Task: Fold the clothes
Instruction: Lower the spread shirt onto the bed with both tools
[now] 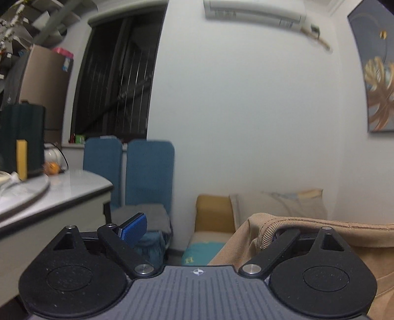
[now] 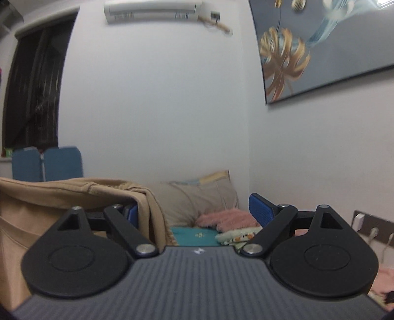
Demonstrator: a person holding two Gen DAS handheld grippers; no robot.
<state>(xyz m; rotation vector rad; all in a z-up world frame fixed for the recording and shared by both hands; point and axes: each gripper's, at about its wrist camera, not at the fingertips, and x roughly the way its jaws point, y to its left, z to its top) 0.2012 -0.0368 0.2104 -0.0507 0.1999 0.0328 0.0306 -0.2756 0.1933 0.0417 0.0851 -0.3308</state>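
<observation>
Two hand-held grippers, left (image 1: 197, 229) and right (image 2: 197, 211), both spread wide, tan garment (image 1: 307, 229) draped over inner fingers, unclamped. Lifting step; next: clamp edges.

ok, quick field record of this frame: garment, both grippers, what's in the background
garment: tan sweatshirt, draped over the inner finger of each gripper, ribbed edge showing
left gripper: jaws wide open, cloth hooked over the right-hand finger, blue pad bare
right gripper: jaws wide open, cloth over the left-hand finger, other blue pad bare
grip: neither gripper pinches the cloth
background: beige pillow, pink fluffy item, teal cloth, blue chairs, air conditioner
</observation>
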